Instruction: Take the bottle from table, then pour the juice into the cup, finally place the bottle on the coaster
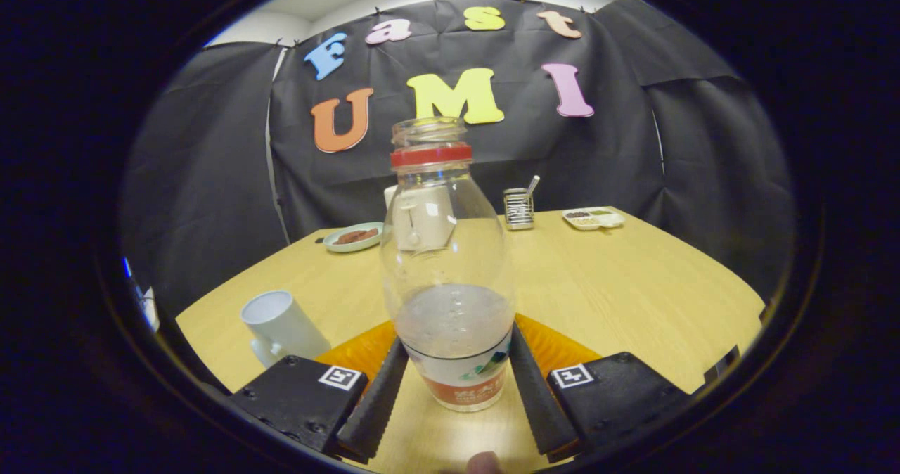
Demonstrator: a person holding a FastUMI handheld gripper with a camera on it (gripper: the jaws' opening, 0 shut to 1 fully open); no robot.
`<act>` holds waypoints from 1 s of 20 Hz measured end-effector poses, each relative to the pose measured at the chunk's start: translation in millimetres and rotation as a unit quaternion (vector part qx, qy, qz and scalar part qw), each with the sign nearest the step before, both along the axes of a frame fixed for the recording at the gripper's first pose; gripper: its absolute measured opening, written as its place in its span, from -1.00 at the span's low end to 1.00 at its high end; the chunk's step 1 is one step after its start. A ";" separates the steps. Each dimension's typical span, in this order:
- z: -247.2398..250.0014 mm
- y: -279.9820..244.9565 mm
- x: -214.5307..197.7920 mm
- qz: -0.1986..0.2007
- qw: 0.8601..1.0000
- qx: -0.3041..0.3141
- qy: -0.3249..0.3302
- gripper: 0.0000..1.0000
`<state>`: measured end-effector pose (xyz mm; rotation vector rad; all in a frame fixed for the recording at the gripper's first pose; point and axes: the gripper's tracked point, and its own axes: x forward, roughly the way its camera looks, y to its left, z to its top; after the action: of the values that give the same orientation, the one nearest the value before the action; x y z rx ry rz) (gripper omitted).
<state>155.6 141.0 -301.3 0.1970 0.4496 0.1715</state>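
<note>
A clear bottle (450, 263) with a red neck ring and no cap stands upright between my fingers, with a little pale juice in its lower part. My gripper (457, 340) is shut on the bottle, and both black ribbed fingers (380, 396) press on its labelled base. An orange coaster (358, 351) lies on the wooden table (633, 298) just behind the bottle, showing on both sides of it. I cannot tell whether the bottle rests on the table or hangs just above it. A white cup (278, 323) stands left of the fingers, beside the coaster.
Beyond the bottle are a green plate (354, 237) with brown food, a white mug (422, 221) seen through the bottle, a metal holder (518, 209) with a utensil, and a white dish (594, 218). A fingertip (484, 462) shows behind the fingers.
</note>
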 end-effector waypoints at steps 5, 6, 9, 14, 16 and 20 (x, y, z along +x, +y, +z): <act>30.9 3.8 1.6 0.014 0.998 -0.056 -0.032 0.55; 37.9 3.8 3.6 0.016 0.996 -0.081 -0.043 0.54; 50.6 7.2 9.7 0.026 0.980 -0.182 -0.071 0.52; 48.5 19.0 24.8 0.053 0.941 -0.323 -0.088 0.52; 46.8 24.1 28.1 0.068 0.920 -0.375 -0.095 0.52; 41.8 33.8 31.2 0.094 0.872 -0.468 -0.110 0.51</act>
<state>186.8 174.8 -259.5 -0.8224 0.2815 0.1466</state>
